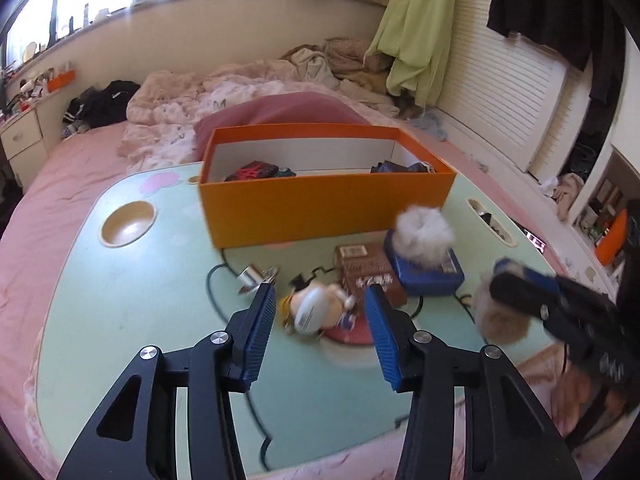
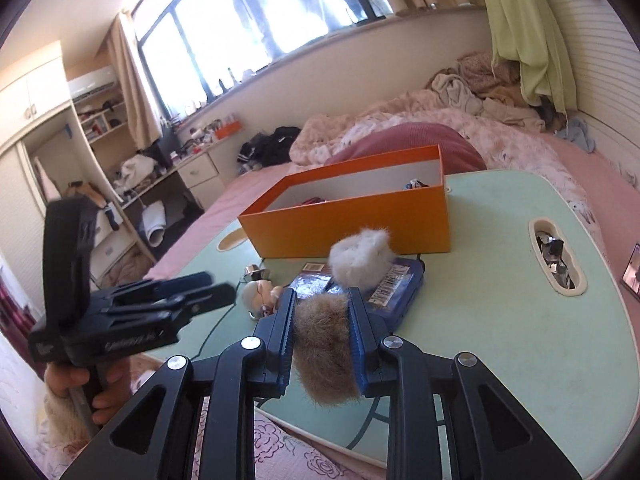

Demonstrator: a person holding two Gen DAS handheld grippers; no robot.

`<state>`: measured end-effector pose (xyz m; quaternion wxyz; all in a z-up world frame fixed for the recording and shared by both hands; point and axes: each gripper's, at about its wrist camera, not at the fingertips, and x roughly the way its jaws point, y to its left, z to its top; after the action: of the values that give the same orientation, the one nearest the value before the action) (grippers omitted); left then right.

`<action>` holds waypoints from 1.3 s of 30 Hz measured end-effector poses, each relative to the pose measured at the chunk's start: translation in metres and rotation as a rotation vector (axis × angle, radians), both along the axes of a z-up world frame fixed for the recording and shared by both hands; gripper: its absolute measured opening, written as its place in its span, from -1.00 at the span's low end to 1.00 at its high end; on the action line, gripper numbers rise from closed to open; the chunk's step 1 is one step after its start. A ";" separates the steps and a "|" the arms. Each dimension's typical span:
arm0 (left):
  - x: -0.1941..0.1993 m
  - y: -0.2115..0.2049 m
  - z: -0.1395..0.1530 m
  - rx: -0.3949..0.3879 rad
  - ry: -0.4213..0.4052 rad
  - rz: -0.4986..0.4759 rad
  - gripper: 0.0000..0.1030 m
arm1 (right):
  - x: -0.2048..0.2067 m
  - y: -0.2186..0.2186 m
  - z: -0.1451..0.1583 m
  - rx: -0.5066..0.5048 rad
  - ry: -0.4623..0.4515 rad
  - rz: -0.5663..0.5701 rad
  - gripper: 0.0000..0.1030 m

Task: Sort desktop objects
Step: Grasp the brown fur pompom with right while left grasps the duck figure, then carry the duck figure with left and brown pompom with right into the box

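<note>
My right gripper has its blue pads pressed into both sides of a brown fur pom-pom, and the fluff bulges out beneath the fingers. It's clear of the green lap table by the look of it, though I can't be certain from this angle.

Just ahead of that gripper sits a white fur pom-pom, perched on a blue tin. Beyond both, further out, the orange box stands open with a few dark items inside.

My left gripper has its jaws partly open, with a small doll figure lying on the table in the gap. The pads don't seem to be touching it, so nothing is gripped there. Just past its left fingertip is a small silver cap. Ahead and to its right, a brown box lies against the blue tin. Far off to its right I can see the other gripper with the brown fluff.

In the right wrist view, the hand on the left gripper's handle shows at lower left.
</note>
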<state>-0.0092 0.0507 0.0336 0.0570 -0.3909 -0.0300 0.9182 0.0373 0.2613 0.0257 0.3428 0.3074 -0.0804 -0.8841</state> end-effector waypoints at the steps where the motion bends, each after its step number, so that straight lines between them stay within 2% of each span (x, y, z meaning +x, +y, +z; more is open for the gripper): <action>1: -0.006 0.003 -0.002 -0.019 -0.007 0.020 -0.08 | 0.000 -0.001 0.001 0.003 0.002 0.001 -0.53; 4: -0.027 0.002 -0.012 -0.042 -0.058 0.056 -0.08 | 0.002 0.000 0.000 0.001 0.002 0.004 -0.53; 10: -0.026 -0.006 -0.031 0.057 -0.106 -0.005 -0.09 | -0.004 0.003 -0.006 -0.021 -0.041 0.006 -0.52; 13: -0.023 -0.009 -0.032 0.079 -0.107 -0.022 -0.09 | -0.004 0.003 -0.006 -0.024 -0.048 0.005 -0.53; 15: -0.020 -0.006 -0.038 0.044 -0.131 -0.052 -0.09 | -0.004 0.003 -0.006 -0.023 -0.048 0.004 -0.52; 17: -0.013 0.002 -0.039 -0.040 -0.113 -0.064 -0.10 | -0.005 0.003 -0.007 -0.022 -0.052 0.006 -0.53; 18: -0.010 0.003 -0.039 -0.059 -0.100 -0.060 -0.17 | -0.005 0.003 -0.007 -0.023 -0.053 0.005 -0.53; 21: -0.006 -0.001 -0.035 -0.031 -0.081 -0.043 -0.22 | -0.006 0.004 -0.007 -0.027 -0.057 0.002 -0.53; 27: 0.024 -0.021 -0.012 0.053 0.036 -0.011 -0.21 | -0.003 0.005 -0.005 -0.031 -0.044 -0.008 -0.53; 31: 0.023 -0.028 0.008 0.062 0.080 -0.006 -0.21 | -0.003 0.003 0.006 -0.029 -0.012 -0.016 -0.53; 35: 0.004 -0.026 0.039 0.039 0.133 -0.012 -0.21 | -0.015 -0.006 0.043 -0.068 0.059 -0.033 -0.52; 39: -0.034 -0.019 0.064 0.022 0.158 -0.008 -0.21 | -0.062 -0.029 0.081 -0.033 0.099 -0.113 -0.52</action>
<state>-0.0428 0.0318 0.0977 0.0672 -0.3167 -0.0342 0.9455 -0.0245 0.2323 0.1063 0.3010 0.2529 -0.0951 -0.9146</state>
